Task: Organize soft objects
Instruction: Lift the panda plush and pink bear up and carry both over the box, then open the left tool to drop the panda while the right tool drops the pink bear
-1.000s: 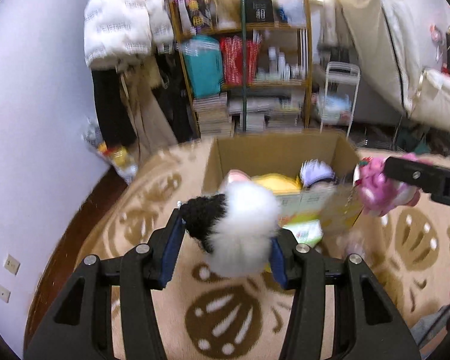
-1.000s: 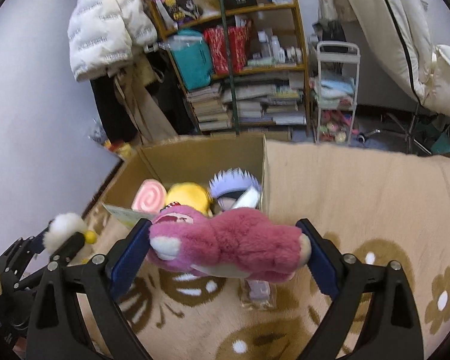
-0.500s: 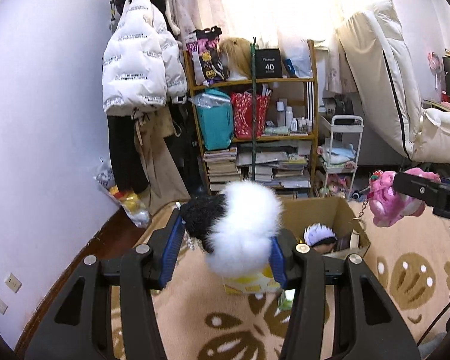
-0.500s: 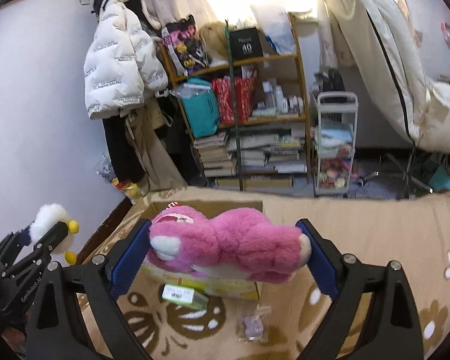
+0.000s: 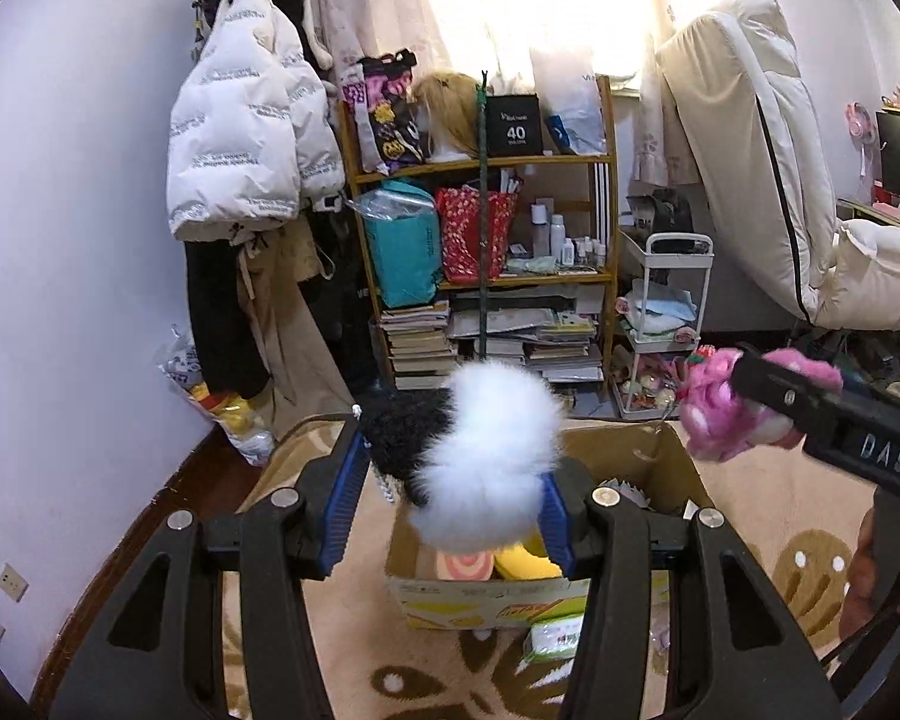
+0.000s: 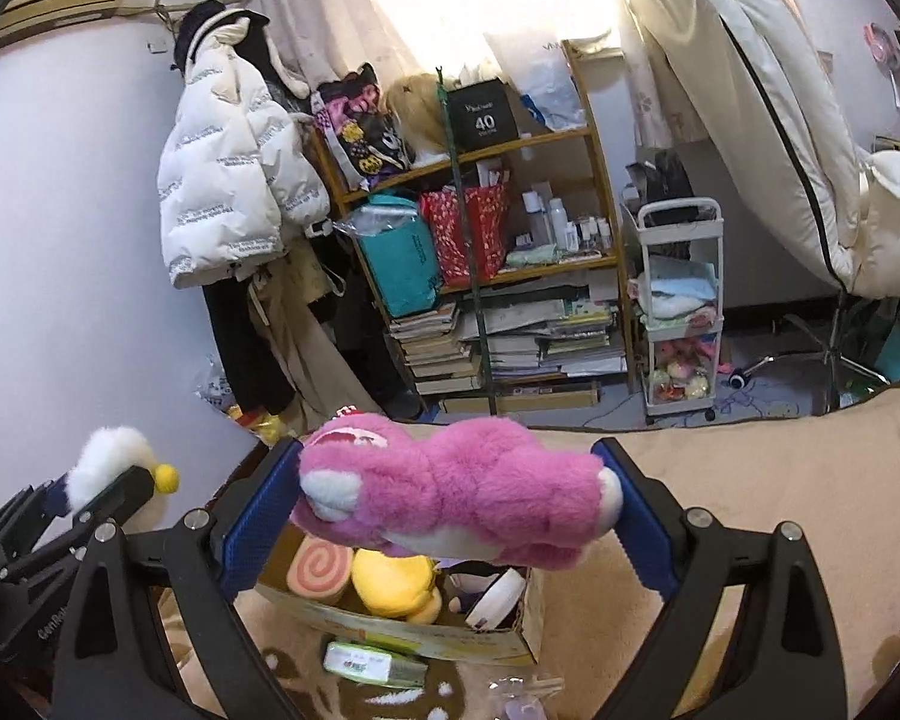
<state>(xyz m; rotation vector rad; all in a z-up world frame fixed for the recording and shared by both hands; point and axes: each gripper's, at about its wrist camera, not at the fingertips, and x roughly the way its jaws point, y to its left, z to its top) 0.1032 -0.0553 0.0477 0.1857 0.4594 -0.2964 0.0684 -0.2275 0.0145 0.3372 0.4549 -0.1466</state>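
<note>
Plush toys [image 6: 390,582] in box [image 6: 390,630] on carpet [image 6: 780,510]

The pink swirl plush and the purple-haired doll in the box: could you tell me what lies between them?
A yellow plush lies between the pink swirl plush and the purple-haired doll, shown in the right wrist view.

white-and-black plush [image 5: 486,468]: fluffy, held aloft above the box.
pink plush [image 6: 450,492]: lying sideways, held aloft.
cardboard box [image 6: 414,630]: open, on the rug, holding a swirl-roll plush [image 6: 318,567] and a yellow plush [image 6: 396,585].

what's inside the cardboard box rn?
In the open cardboard box: a pink swirl-roll plush, a yellow plush and a spiky pale-haired doll. The held pink plush bear covers the rest.
</note>
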